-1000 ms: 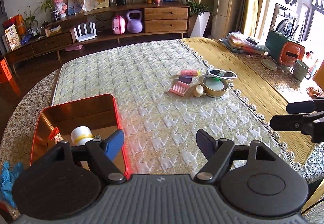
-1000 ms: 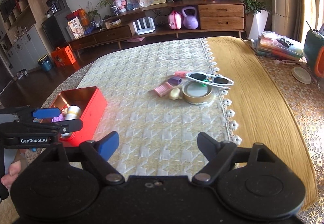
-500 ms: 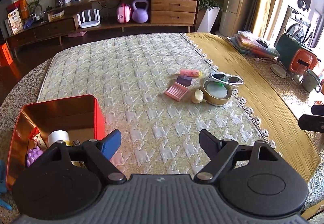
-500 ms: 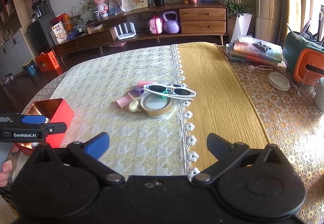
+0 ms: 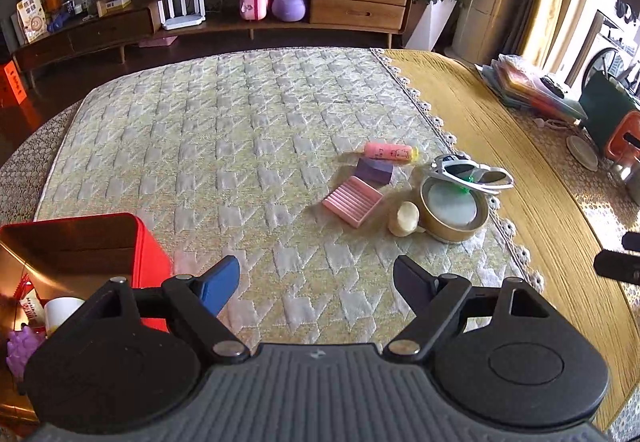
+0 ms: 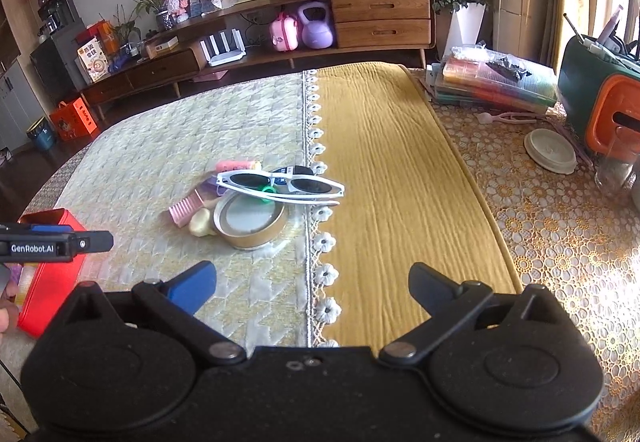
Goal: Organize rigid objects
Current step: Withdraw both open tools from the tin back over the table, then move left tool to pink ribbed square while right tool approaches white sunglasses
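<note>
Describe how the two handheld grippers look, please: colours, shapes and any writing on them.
Both grippers are matte black, with two round discs and angled linkage arms. The left gripper has a ribbed grey base; the right gripper has a smooth black one. Each has one blue finger and one black. "GenRobot.AI" is printed in white on the left gripper's side.

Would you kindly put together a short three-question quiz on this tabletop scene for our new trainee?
1. True or false: the white sunglasses rest partly on the round gold tin.
2. Which item lies nearest the red box: A) pink tube, B) pink ridged block, C) purple block?
3. Fill in: both the left hand-held gripper and the right hand-held gripper are ____ and hold nothing.

Key: 1 true; 2 B; 3 open.
</note>
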Available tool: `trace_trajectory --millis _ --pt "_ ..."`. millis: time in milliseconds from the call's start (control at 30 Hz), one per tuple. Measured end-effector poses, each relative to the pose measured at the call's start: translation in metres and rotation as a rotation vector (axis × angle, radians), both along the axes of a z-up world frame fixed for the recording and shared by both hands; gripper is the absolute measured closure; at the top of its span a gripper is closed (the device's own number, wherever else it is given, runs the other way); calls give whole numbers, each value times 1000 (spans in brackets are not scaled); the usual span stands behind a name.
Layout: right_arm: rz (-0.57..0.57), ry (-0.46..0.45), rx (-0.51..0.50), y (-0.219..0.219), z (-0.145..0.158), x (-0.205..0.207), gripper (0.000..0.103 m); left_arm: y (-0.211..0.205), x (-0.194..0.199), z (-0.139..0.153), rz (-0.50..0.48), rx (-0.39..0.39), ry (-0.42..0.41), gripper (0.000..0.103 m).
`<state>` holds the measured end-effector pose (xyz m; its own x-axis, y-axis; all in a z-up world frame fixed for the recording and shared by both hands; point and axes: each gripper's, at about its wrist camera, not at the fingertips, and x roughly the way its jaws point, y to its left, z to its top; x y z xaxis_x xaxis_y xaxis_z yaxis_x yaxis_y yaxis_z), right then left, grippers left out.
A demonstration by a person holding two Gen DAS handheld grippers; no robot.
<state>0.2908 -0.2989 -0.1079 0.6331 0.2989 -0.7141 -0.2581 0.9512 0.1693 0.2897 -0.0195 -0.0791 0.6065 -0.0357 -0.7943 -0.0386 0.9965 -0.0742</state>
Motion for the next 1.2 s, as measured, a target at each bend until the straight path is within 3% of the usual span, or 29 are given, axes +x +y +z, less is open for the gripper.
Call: trace_trajectory --millis 233,467,633,967,1200 --pt "-8 11 -13 -3 -12 24 1 -11 48 -15 57 -29 55 19" --pt "-18 36 4 -11 -30 41 1 -3 89 -38 198 -174 137 19" --pt "-24 45 -9 -12 -40 50 1 -3 107 -55 276 -223 169 19" --pt "-40 41 -23 -12 -47 74 3 -28 119 -60 310 -94 112 21" --pt "3 23 -42 1 -46 94 8 -40 111 -60 282 11 79 51"
